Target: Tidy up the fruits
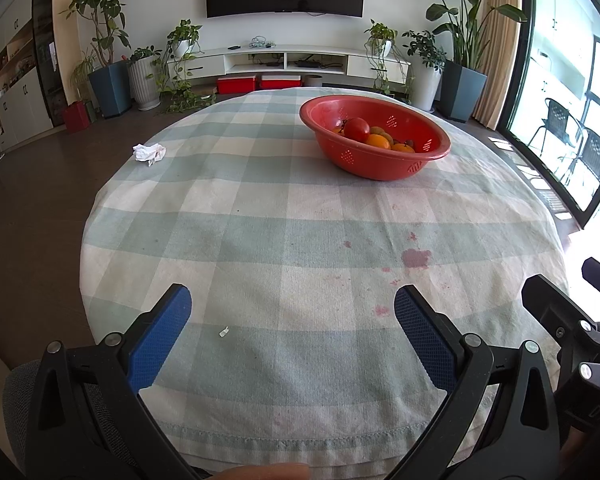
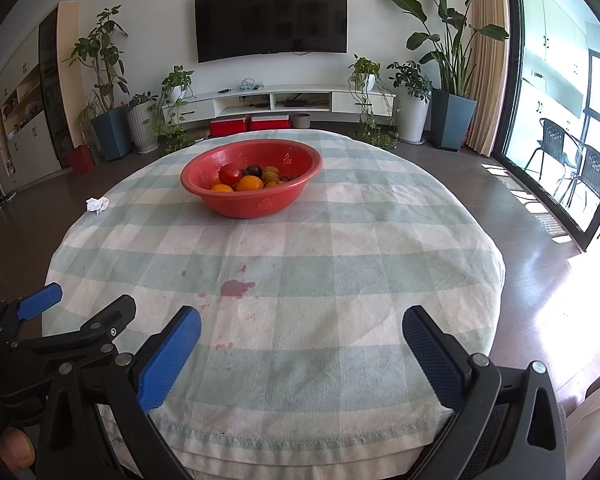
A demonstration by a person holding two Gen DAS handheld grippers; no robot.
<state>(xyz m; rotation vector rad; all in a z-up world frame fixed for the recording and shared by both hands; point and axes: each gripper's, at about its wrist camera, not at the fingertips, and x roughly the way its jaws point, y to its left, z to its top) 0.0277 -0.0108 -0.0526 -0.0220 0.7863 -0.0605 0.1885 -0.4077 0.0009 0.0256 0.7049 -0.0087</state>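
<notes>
Both grippers, left (image 1: 292, 308) and right (image 2: 302, 328): jaws spread, empty, near table edge. Red bowl (image 2: 260, 204) of fruit: approach from above, single pieces.

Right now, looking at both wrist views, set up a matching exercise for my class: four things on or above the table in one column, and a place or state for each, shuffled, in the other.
Column 1
1. red tomato
2. crumpled tissue
3. dark red stain
4. left gripper

Column 2
A. lying alone near the tablecloth's left edge
B. open, holding nothing
C. inside the red bowl among orange fruits
D. soaked into the cloth, between bowl and grippers

Pairs: 1-C, 2-A, 3-D, 4-B
</notes>
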